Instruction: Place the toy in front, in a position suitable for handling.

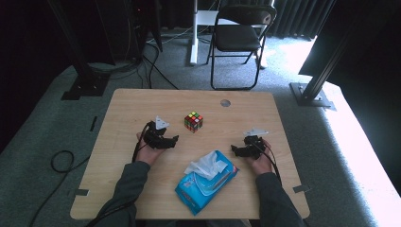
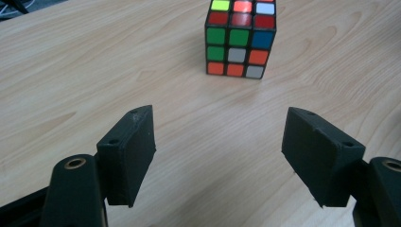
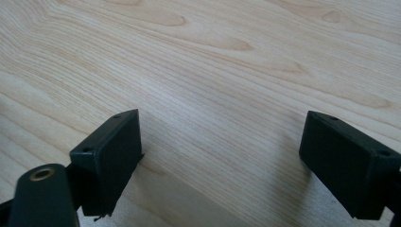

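Nearest, at the front of the pale wooden counter (image 1: 142, 104): soft blue plastic pack of wet wipes (image 1: 206, 182), lying flat and slantwise, between the two forearms. Holds a stack of wipes, judging by its bulk; one crumpled white sheet (image 1: 204, 164) stands up out of the top opening, ready to be pulled.

Just beyond, to the right: right hand-held gripper (image 1: 234, 149), jaws spread wide and empty over bare wood (image 3: 222, 123), pointing inward toward the pack's upper corner. Probably parked there, out of the way.

To the left, a little farther in: left hand-held gripper (image 1: 176, 138), also gaping wide with nothing between the jaws (image 2: 220, 118). Aims straight at the multicoloured plastic puzzle cube (image 2: 240, 38), near but apart from it, likely opened to take the cube's full width.

Farther on, near the counter's middle: that cube (image 1: 193, 121), sitting flat on one face, scrambled, touching nothing else.

Toward the far edge: small round grey hole (image 1: 225, 102) in the counter.

Beyond, on the carpet: black folding chair (image 1: 239, 35), unoccupied.
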Available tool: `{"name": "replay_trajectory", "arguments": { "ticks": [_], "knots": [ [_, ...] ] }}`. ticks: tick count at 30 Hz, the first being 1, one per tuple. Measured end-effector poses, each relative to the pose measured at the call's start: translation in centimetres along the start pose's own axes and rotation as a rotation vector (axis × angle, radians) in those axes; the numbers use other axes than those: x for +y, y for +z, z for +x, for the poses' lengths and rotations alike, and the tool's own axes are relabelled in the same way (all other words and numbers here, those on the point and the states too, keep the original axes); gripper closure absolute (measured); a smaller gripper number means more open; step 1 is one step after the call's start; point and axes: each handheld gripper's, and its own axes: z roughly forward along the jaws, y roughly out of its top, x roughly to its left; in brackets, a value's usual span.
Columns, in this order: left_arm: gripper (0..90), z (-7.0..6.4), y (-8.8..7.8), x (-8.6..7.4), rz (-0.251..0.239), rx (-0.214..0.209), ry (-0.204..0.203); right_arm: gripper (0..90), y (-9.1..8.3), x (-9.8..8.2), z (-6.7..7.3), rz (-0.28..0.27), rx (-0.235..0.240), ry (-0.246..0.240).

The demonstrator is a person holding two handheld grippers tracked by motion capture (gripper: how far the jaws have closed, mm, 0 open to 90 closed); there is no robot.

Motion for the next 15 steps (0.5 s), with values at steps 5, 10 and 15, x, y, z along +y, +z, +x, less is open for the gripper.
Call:
{"name": "replay_trajectory", "arguments": {
  "ticks": [5, 10, 15],
  "knots": [
    [26.1, -0.4, 0.7, 0.8, -0.001, -0.009, 0.006, 13.4, 0.0, 0.0, 0.0, 0.0, 0.0, 0.0],
    [26.1, -0.8, 1.5, 1.5, 0.007, -0.011, 0.024, 13.4, 0.0, 0.0, 0.0, 0.0, 0.0, 0.0],
    [26.1, -0.9, 2.1, 2.3, 0.009, -0.011, 0.025, 13.4, 0.0, 0.0, 0.0, 0.001, 0.001, 0.0]
  ]
}}
